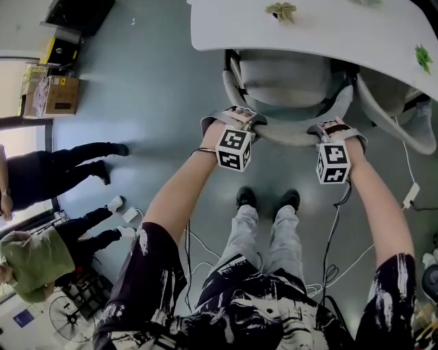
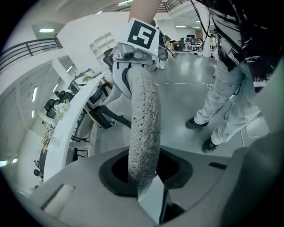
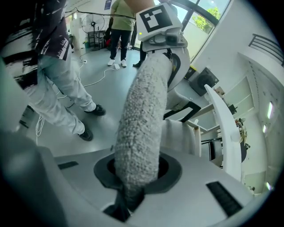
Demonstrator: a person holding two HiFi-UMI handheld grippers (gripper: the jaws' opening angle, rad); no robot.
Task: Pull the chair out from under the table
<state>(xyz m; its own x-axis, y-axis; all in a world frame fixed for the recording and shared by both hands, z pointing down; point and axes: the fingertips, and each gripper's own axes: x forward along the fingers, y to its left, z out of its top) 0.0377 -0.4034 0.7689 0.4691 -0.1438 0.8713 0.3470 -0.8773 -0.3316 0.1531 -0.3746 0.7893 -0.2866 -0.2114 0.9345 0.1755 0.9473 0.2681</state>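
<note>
The left gripper (image 1: 235, 120) is clamped tight on the top edge of the chair's back (image 2: 144, 124). The fuzzy grey edge sits right between its jaws. The chair (image 1: 287, 85) is partly under the white table (image 1: 321, 31), with its back toward the person. The right gripper (image 1: 333, 130) bites the same edge, further along. A little green plant (image 1: 281, 11) sits on the table.

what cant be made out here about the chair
- grey fabric chair: its base and wheels, head view, hidden by its own seat and the white table.
- small green thing on the table, head view: too small to identify.
- left gripper and right gripper: pad contact, gripper views, covered by the chair's back rim.
</note>
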